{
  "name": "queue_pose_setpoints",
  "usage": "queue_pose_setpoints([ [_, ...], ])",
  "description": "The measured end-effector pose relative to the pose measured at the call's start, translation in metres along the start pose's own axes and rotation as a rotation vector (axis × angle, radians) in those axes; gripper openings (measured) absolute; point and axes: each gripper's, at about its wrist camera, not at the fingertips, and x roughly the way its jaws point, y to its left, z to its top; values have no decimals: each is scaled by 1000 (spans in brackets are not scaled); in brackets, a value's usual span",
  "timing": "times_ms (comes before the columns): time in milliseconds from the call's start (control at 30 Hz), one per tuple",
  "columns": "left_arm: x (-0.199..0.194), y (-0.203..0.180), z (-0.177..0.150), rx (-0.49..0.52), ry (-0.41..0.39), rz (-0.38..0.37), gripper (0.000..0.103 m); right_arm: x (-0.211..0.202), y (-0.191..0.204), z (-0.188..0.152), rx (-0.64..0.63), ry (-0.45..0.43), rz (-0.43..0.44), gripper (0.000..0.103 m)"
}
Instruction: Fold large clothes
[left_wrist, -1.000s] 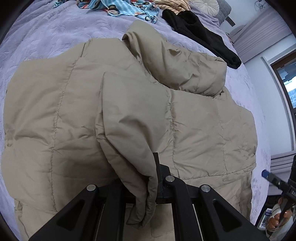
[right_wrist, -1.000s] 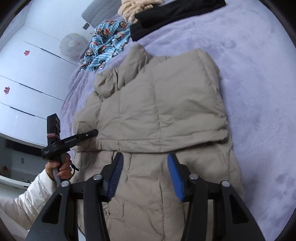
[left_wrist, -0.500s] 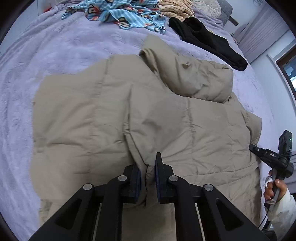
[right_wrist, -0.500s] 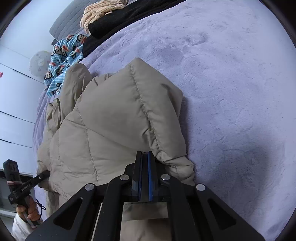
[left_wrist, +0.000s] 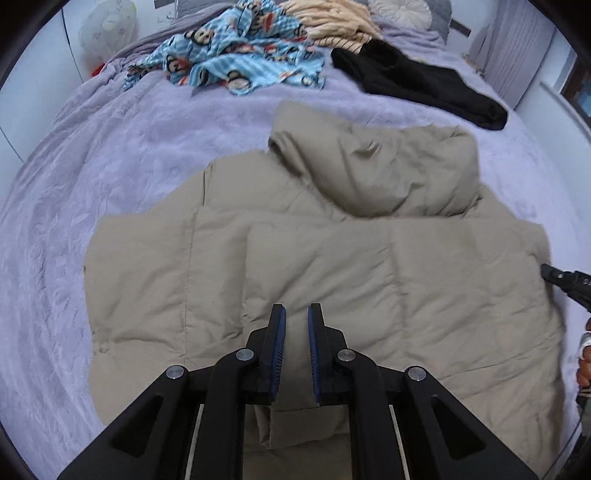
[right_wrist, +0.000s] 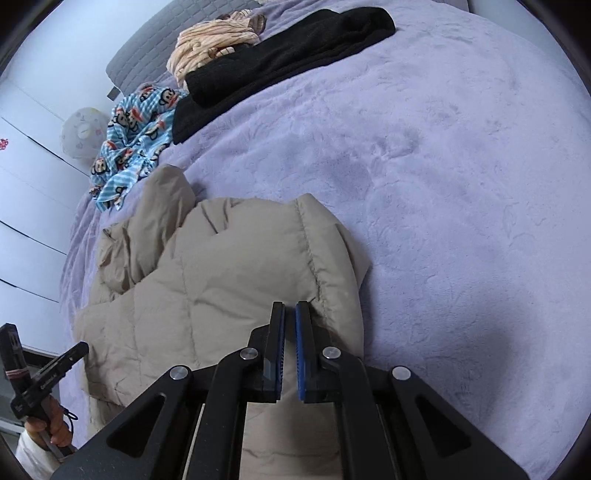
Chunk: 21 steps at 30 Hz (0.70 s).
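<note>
Beige puffer jacket (left_wrist: 332, 280) flat on the purple bed (left_wrist: 110, 155), hood toward the pillows, long axis crosswise. Left claw (left_wrist: 296, 317) angled steeply down, slightly parted, empty. Right claw (right_wrist: 290, 314), having just closed, nearly pressed together at the jacket's folded edge; no fabric visibly pinched.

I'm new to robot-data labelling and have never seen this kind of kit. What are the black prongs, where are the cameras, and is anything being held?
There is no robot here. A person holds a two-finger gripper in each hand, and each gripper has a wide-angle camera looking along its fingers. One picture comes from the left gripper, the other from the right gripper.

A beige puffer jacket lies on a lilac bed cover. Further back are a blue monkey-print cloth, a black garment and a striped cream garment.

The left jaws have just been opening slightly and hold nothing. The right jaws are shut at the jacket's edge; I can't tell whether they pinch cloth.
</note>
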Motion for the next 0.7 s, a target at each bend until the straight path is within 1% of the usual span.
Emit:
queue_pose_setpoints([
  [33, 9, 2, -3, -26, 18, -23, 13, 6, -5, -2, 7, 8, 2, 4],
  [100, 18, 12, -6, -68, 18, -64, 13, 12, -12, -5, 9, 5, 11, 3],
  [167, 19, 15, -4, -83, 24, -74, 13, 12, -15, -5, 13, 2, 20, 3],
  [233, 15, 15, -1, -79, 28, -57, 13, 5, -14, -3, 12, 5, 6, 3],
  [300, 5, 13, 0, -72, 18, -20, 13, -5, -13, -3, 0, 4, -23, 4],
  [333, -2, 14, 0, -71, 9, -4, 13, -12, -12, -4, -7, 1, -38, 4],
  [367, -10, 15, -1, -72, 0, 10, 13, -19, -12, -6, -8, -2, -42, 8],
  [400, -17, 16, -3, -76, -8, 19, 13, -27, -13, -9, -7, -6, -45, 8],
  [467, -32, 19, -10, -88, -22, 41, 13, -40, -15, -17, -4, -8, -57, 8],
  [600, -58, 18, -27, -97, -37, 70, 13, -61, -18, -42, 16, 20, -37, 9],
  [700, -77, 13, -40, -99, -70, 59, 13, -73, -16, -62, 21, 44, -23, 9],
])
